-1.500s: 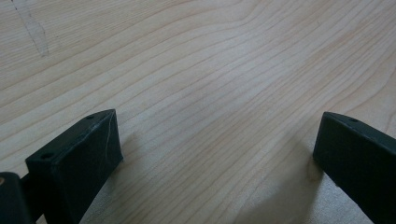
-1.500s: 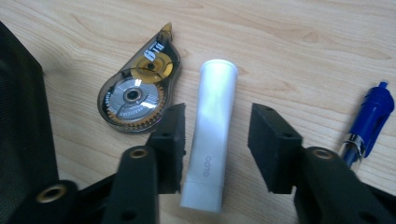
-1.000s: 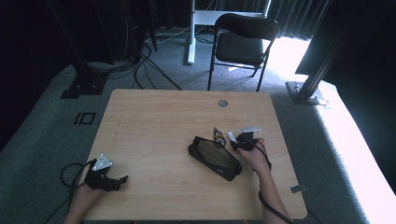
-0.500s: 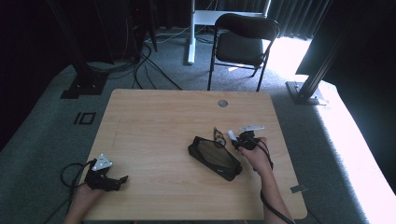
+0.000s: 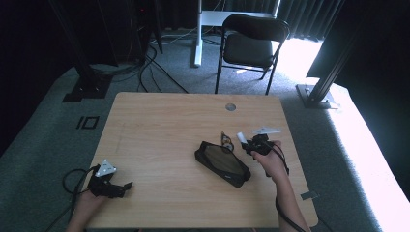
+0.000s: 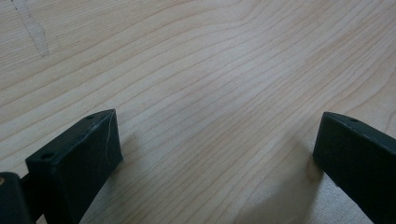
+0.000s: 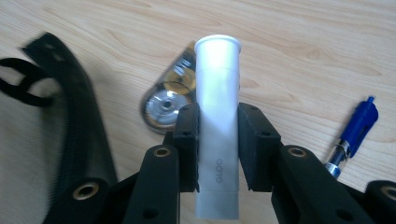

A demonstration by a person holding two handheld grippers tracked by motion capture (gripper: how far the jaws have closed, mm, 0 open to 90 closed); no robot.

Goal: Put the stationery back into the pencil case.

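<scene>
**Gripping the glue stick over a pale wood table**

Holding the white glue stick [image 7: 217,126] between both jaws of my right gripper [image 7: 217,135], I am seeing it clamped around its middle, its capped end pointing away from me over the table [image 5: 159,125]. In the high view the right gripper [image 5: 252,144] is sitting at the near right part of the table, just beside the black pencil case [image 5: 222,163]. Under the stick a round tape dispenser [image 7: 169,99] is lying on the wood, and a blue pen [image 7: 354,130] is lying off to one side, apart from the stick.

My left gripper [image 5: 115,186] is resting at the near left corner, its jaws standing wide apart with nothing but bare wood grain [image 6: 215,93] between them.

Farther out, the tabletop is showing a small round grommet [image 5: 230,107] near its far edge. Beyond it I am seeing grey carpet [image 5: 58,125], a black folding chair [image 5: 251,46], loose cables [image 5: 154,63], dark curtains and bright daylight falling on the floor at the right.
</scene>
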